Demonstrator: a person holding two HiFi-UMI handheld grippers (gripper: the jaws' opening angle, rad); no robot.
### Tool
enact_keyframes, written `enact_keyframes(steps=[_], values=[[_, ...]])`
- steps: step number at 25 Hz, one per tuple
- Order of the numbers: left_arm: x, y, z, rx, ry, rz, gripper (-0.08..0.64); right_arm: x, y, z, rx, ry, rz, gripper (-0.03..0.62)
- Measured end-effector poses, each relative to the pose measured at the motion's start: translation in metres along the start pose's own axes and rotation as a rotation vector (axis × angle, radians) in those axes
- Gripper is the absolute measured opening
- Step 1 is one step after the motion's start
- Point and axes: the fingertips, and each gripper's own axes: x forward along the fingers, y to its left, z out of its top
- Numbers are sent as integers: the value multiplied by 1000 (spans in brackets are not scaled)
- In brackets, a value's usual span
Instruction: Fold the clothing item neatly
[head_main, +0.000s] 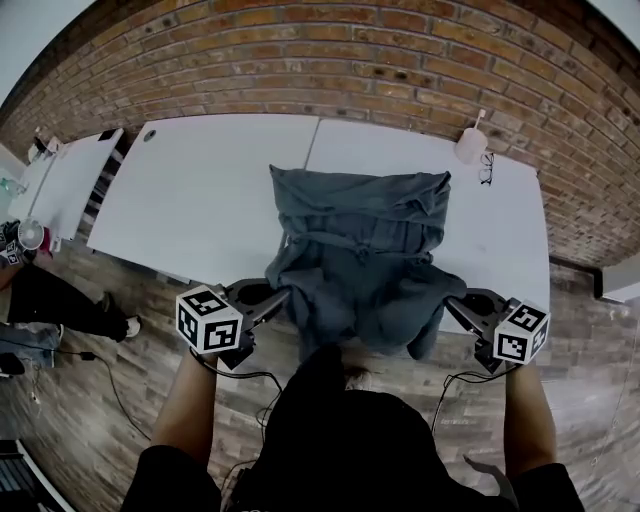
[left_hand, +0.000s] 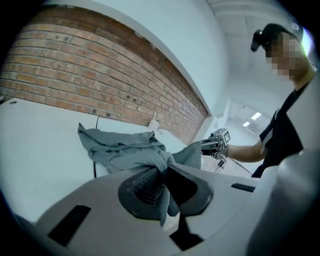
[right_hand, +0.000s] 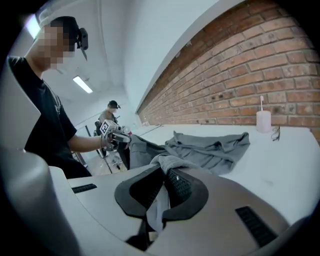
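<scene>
A grey garment (head_main: 360, 245) lies crumpled on the white table (head_main: 210, 190), its near edge hanging over the table's front. My left gripper (head_main: 282, 298) is shut on the garment's near left corner (left_hand: 161, 165), and cloth hangs down between its jaws. At the near right corner (right_hand: 167, 165) my right gripper (head_main: 452, 303) is shut on the cloth in the same way. Both grippers are held just off the table's front edge, with the fabric (left_hand: 125, 147) stretched between them. Each gripper shows in the other's view: the right gripper (left_hand: 206, 145) and the left gripper (right_hand: 126, 139).
A small white bottle (head_main: 470, 143) and a pair of glasses (head_main: 486, 167) sit at the table's far right, by the brick wall (head_main: 400, 50). A second white table (head_main: 70, 180) stands to the left. Another person (right_hand: 111, 114) stands in the background. Cables (head_main: 110, 385) lie on the wooden floor.
</scene>
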Motion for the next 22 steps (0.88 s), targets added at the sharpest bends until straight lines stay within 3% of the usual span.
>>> enact_keyframes(steps=[3,7,13,17,22], values=[[5,27,35,-24,-71,62,20,5,-39,36,-27,-28,-75,14],[20,77,61,-14,-42,193,20,16,-101,59,-10,5,-208,14],[44,167,92,-86,-7,368,20,39,-204,72,146,33,-404,15],[66,216,88,-108,78,448,20,53,-258,58,214,105,-500,14],[84,246,65,-100,152,481,20,76,-282,32,249,203,-537,15]])
